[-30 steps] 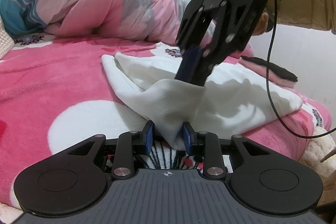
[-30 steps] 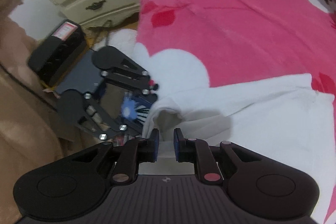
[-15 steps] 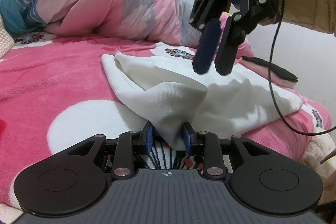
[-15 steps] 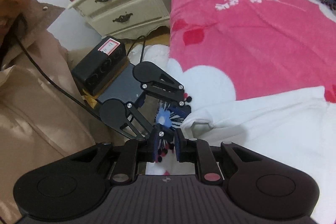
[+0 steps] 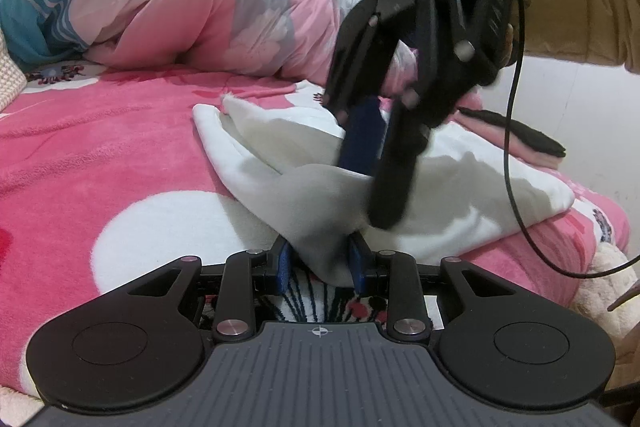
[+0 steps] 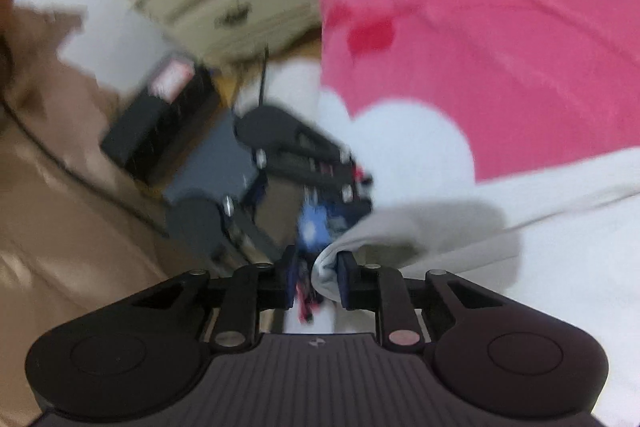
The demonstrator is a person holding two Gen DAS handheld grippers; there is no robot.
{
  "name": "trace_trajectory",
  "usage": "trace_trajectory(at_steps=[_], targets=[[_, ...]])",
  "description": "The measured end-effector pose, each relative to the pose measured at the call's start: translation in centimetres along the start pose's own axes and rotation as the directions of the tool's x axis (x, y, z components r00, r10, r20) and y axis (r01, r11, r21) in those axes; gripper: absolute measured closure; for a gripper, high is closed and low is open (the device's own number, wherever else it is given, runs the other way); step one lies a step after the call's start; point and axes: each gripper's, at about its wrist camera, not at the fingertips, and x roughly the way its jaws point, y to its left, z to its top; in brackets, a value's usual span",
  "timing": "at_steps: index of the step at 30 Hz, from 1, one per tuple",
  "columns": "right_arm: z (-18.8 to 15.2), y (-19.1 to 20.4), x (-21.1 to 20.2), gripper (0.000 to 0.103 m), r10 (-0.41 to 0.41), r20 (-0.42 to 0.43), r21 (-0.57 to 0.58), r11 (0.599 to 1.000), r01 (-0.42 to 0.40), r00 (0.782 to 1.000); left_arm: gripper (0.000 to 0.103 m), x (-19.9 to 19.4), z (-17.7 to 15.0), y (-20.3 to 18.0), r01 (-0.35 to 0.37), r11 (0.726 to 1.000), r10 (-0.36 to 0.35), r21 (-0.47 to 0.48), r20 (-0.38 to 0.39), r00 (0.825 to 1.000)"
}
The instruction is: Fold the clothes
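You are working over a bed under a pink fleece blanket with white hearts [image 5: 120,155], where the white soft garment [image 5: 480,195] is lying near its right edge. Your left gripper [image 5: 320,261] is pinching a raised near corner, while your right gripper [image 6: 314,277] is standing slightly apart around a fold. Pulling before it closes could let the fold slip and bunch.
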Motion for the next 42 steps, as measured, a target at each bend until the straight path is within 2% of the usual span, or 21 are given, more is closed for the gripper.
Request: trace_trajectory(at_steps=[5, 8, 11, 15, 16, 19, 20, 23, 26, 29, 33, 34, 37, 42], targets=[[1.0, 1.4, -0.3, 0.08, -0.074, 0.107, -0.011, 0.997, 0.076, 0.992, 0.073, -1.5, 0.0, 0.6, 0.045, 0.997, -0.045, -0.062, -0.002, 0.999], [2.0, 2.4, 0.2, 0.074, -0.191, 0.115, -0.017, 0.981, 0.194, 0.975, 0.071, -2.7, -0.2, 0.9, 0.054, 0.993, -0.058, -0.108, -0.032, 0.998], [3.0, 3.4, 0.9, 0.064, -0.314, 0.12, -0.023, 0.947, 0.319, 0.942, 0.069, -3.2, -0.3, 1.2, 0.034, 0.981, -0.046, -0.193, -0.056, 0.997], [3.8, 5.6, 1.8, 0.054, -0.449, 0.126, -0.061, 0.887, 0.459, 0.885, 0.069, -3.3, 0.0, 2.2, 0.037, 0.94, -0.059, -0.34, -0.056, 0.997], [3.7, 6.3, 1.6, 0.051, -0.449, 0.146, -0.075, 0.884, 0.462, 0.882, 0.069, -3.4, 0.2, 2.1, 0.03, 0.938, -0.051, -0.345, -0.054, 0.997], [2.8, 8.6, -0.3, 0.041, -0.384, 0.253, -0.095, 0.904, 0.417, 0.888, 0.068, -4.1, 0.6, 1.7, 0.005, 0.946, -0.022, -0.324, -0.049, 0.999], [2.4, 9.0, -1.0, 0.04, -0.376, 0.287, -0.094, 0.904, 0.416, 0.881, 0.068, -4.4, 0.7, 1.6, -0.002, 0.949, -0.013, -0.316, -0.047, 0.999], [1.2, 9.5, -3.0, 0.04, -0.39, 0.377, -0.049, 0.897, 0.439, 0.84, 0.068, -5.5, 0.9, 1.7, -0.028, 0.951, 0.02, -0.309, -0.03, 0.999], [0.2, 7.2, -4.3, 0.041, -0.479, 0.399, 0.143, 0.875, 0.463, 0.782, 0.068, -6.5, 1.8, 2.7, -0.051, 0.947, 0.057, -0.318, 0.011, 0.998], [-0.7, 4.8, -5.0, 0.044, -0.567, 0.385, 0.334, 0.821, 0.463, 0.728, 0.068, -7.1, 2.8, 4.4, -0.067, 0.932, 0.094, -0.356, 0.059, 0.994], [-1.0, 2.5, -4.1, 0.044, -0.671, 0.332, 0.497, 0.722, 0.482, 0.663, 0.068, -5.5, 3.3, 4.4, -0.052, 0.951, 0.062, -0.305, 0.025, 0.998], [-0.7, 2.1, -3.6, 0.044, -0.678, 0.315, 0.513, 0.71, 0.482, 0.664, 0.068, -5.1, 3.5, 4.4, -0.048, 0.955, 0.055, -0.292, 0.016, 0.998], [0.1, 0.7, -2.0, 0.044, -0.679, 0.261, 0.547, 0.69, 0.474, 0.686, 0.068, -3.9, 3.9, 4.4, -0.034, 0.967, 0.033, -0.253, -0.011, 0.999], [0.4, 1.3, 0.3, 0.045, -0.686, 0.18, 0.501, 0.681, 0.534, 0.705, 0.068, -2.0, 4.5, 4.4, -0.009, 0.982, -0.002, -0.189, -0.057, 0.998]])
